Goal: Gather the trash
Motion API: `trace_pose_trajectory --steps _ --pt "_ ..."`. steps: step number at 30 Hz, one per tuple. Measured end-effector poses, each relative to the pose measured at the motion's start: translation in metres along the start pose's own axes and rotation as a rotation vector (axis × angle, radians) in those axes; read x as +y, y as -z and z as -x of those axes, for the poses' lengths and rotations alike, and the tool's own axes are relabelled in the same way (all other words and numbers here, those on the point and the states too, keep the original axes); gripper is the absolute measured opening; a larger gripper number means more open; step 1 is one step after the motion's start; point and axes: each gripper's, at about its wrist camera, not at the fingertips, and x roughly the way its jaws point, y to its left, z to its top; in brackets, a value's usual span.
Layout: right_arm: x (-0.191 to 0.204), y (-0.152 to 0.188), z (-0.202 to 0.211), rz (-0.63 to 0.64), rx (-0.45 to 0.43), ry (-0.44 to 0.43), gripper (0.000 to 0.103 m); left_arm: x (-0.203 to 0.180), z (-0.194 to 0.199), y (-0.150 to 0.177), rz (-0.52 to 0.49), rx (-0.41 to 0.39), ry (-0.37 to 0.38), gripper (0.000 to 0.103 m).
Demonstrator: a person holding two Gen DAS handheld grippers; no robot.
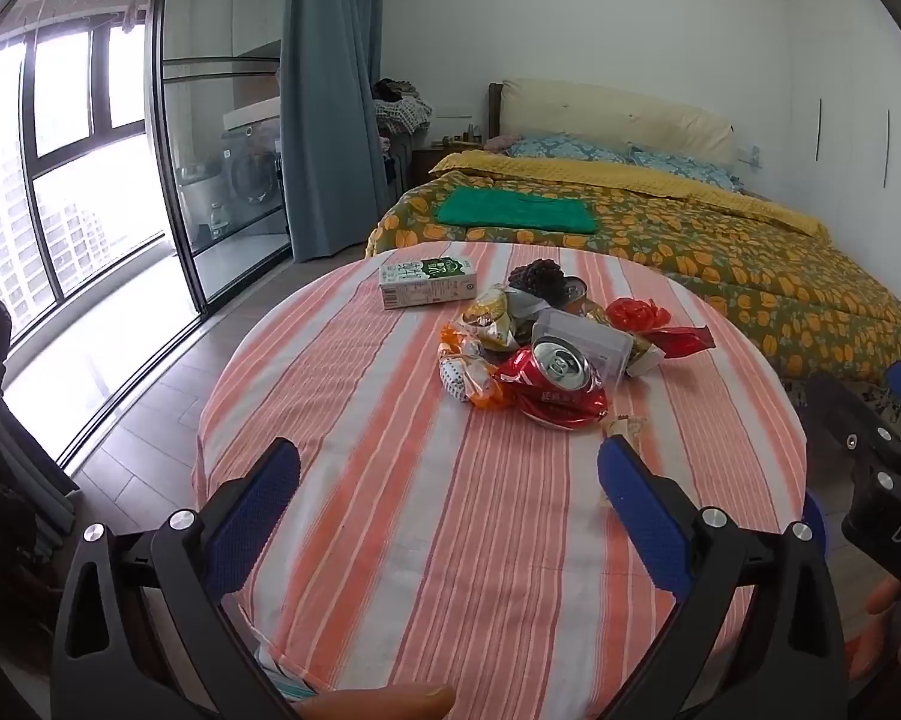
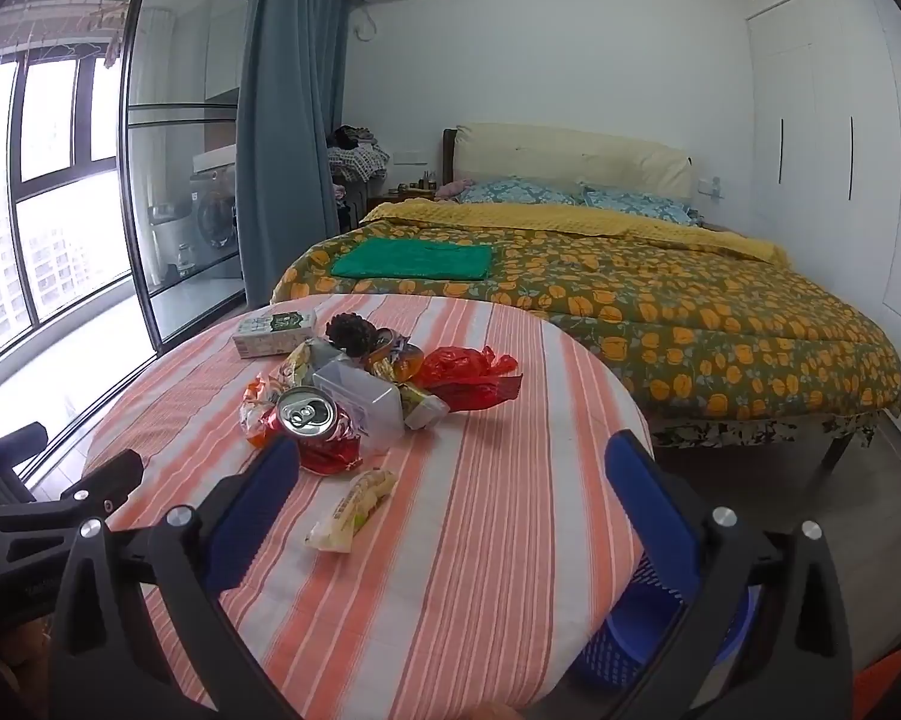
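Observation:
A heap of trash lies mid-table on the striped cloth (image 1: 390, 480): a crushed red can (image 1: 555, 381) (image 2: 306, 420), snack wrappers (image 1: 468, 372), a clear plastic box (image 2: 366, 399), a red plastic bag (image 2: 468, 375) and a milk carton (image 1: 426, 281) (image 2: 273, 331). A pale yellow wrapper (image 2: 354, 510) lies alone nearer me. My left gripper (image 1: 450, 468) hangs open over the near part of the table, short of the heap. My right gripper (image 2: 453, 462) is open too, with the yellow wrapper below and between its fingers, untouched.
A blue plastic basket (image 2: 636, 642) stands on the floor by the table's right edge. A bed (image 2: 630, 300) with a flowered cover fills the space behind the table. Glass doors and a curtain (image 1: 330, 90) stand at left. The right gripper's body (image 1: 882, 480) shows at the left view's right edge.

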Motion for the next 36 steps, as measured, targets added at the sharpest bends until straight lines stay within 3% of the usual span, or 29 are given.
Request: trace_pose_trajectory --steps 23,36 --pt "-0.004 0.003 0.01 -0.011 -0.003 0.024 0.099 -0.014 0.017 0.007 -0.017 -0.013 -0.003 0.099" --pt "-0.011 0.008 0.005 -0.027 0.015 0.025 0.099 -0.012 0.011 0.017 -0.021 0.018 0.001 0.098"
